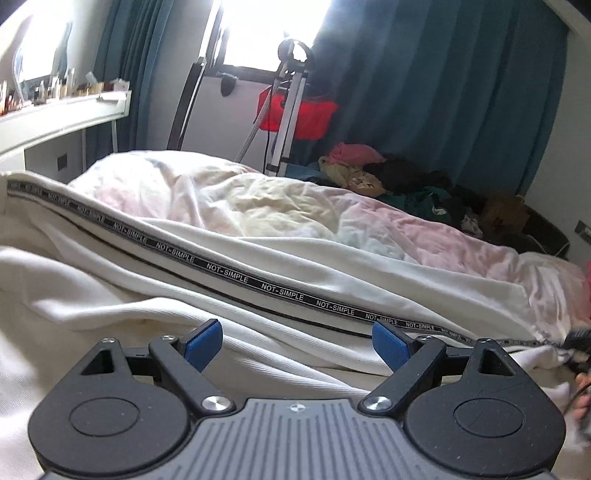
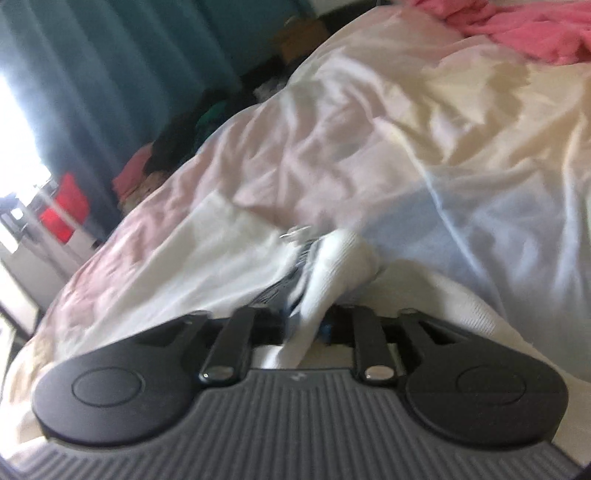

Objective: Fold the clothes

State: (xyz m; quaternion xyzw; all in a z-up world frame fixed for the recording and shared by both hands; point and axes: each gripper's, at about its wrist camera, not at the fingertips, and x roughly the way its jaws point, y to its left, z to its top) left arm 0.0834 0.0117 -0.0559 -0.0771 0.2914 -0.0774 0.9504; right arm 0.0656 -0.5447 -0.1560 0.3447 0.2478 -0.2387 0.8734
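A white ribbed garment (image 1: pixel 177 258) with a black "NOT-SIMPLE" tape stripe (image 1: pixel 229 273) lies stretched across the bed. My left gripper (image 1: pixel 297 345) is open and empty, its blue pads (image 1: pixel 205 345) just above the white cloth. My right gripper (image 2: pixel 306 325) is shut on a bunched end of the same white garment (image 2: pixel 332 273); the stripe shows in the pinched fold. The right gripper also shows at the far right edge of the left wrist view (image 1: pixel 578 347), holding the garment's end.
A wrinkled pink-and-cream duvet (image 1: pixel 258 199) covers the bed behind the garment. A pile of clothes (image 1: pixel 388 173) lies at the bed's far side by teal curtains. A pink garment (image 2: pixel 524 29) lies further up the bed. A stand with a red bag (image 1: pixel 295 110) and a desk (image 1: pixel 55 118) stand beyond.
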